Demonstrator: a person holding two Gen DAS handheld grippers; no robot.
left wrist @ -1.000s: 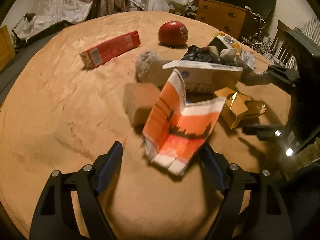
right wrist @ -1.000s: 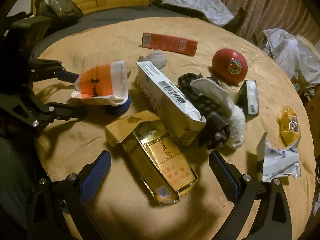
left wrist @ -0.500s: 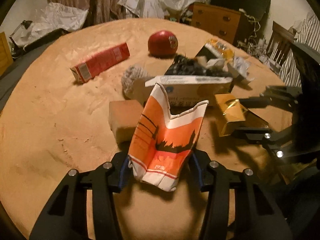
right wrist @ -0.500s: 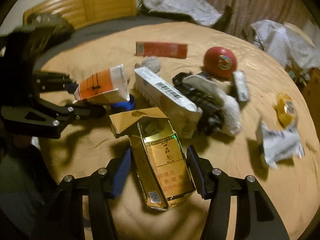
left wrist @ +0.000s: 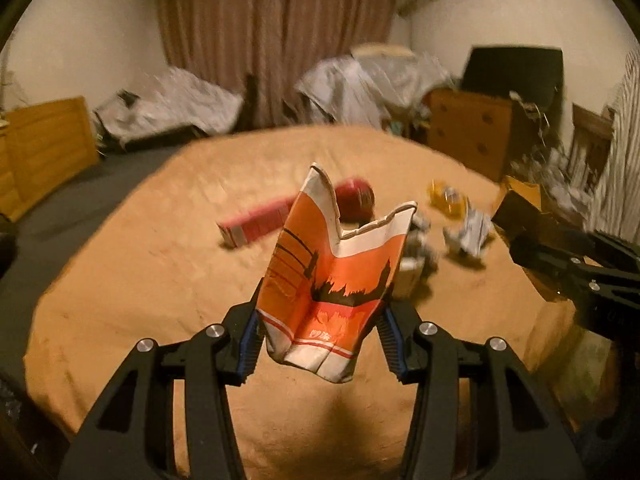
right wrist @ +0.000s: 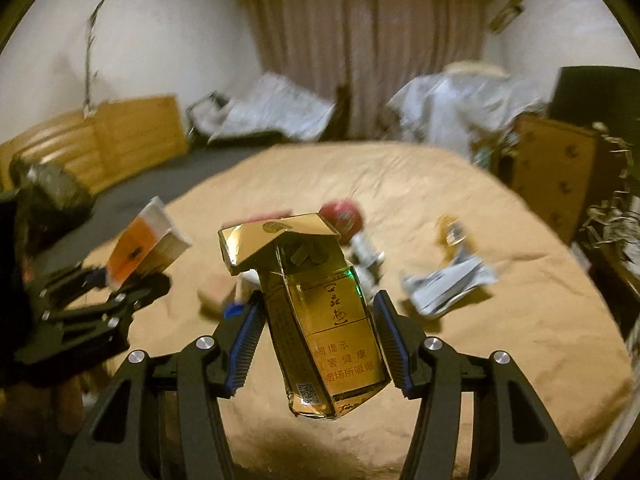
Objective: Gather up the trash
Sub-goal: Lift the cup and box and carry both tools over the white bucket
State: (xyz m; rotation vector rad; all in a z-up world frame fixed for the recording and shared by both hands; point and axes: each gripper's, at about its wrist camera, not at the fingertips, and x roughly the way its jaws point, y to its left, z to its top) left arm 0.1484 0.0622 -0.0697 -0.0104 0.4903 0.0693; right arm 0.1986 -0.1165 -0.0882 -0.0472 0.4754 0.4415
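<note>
Left claw point(left wrist: 320, 344): fingers closed against both sides of a crumpled orange-and-white paper carton point(left wrist: 332, 276), gripped near its creased bottom; torn white top rim open and jagged, dark print across the orange face. Carton held clear above the tan table point(left wrist: 140, 280). Right claw point(right wrist: 318, 336): fingers pressed on a gold cigarette pack point(right wrist: 320, 312), flip lid bent open, body dented, Chinese text and a QR code on the front; also lifted off the surface. Remaining on the table, blurred: red box point(left wrist: 256, 226), red round object point(left wrist: 356, 200), yellow wrapper point(left wrist: 448, 200), crumpled white wrapper point(right wrist: 448, 286).
</note>
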